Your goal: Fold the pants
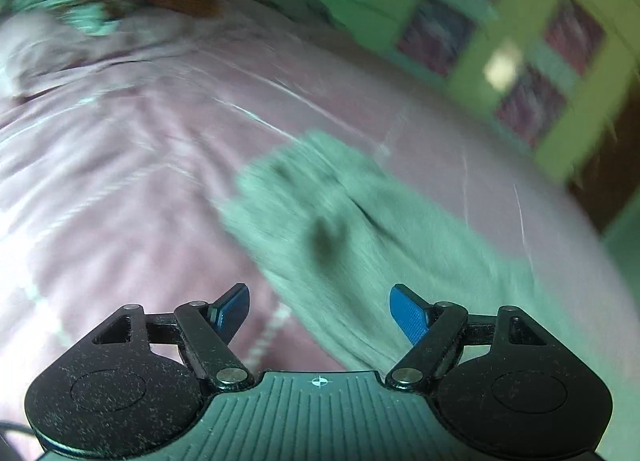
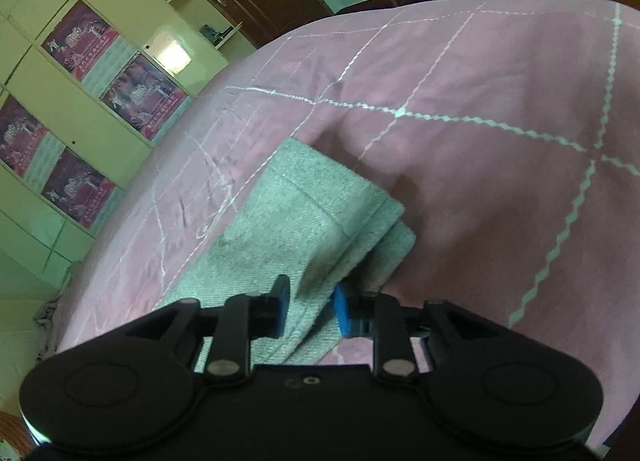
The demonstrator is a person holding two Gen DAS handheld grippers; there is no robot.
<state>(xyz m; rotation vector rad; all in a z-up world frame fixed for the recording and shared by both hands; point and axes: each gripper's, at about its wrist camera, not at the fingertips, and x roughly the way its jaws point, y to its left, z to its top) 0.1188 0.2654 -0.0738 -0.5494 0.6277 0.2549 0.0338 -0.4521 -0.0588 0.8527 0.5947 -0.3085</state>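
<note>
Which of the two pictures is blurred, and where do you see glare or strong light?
Left wrist view: motion blur smears the grey pants and the pink bedspread, a green tint lies over the picture, and bright light washes out its left edge; only the left gripper is sharp. Right wrist view: mostly sharp, with glare on the wardrobe door.
</note>
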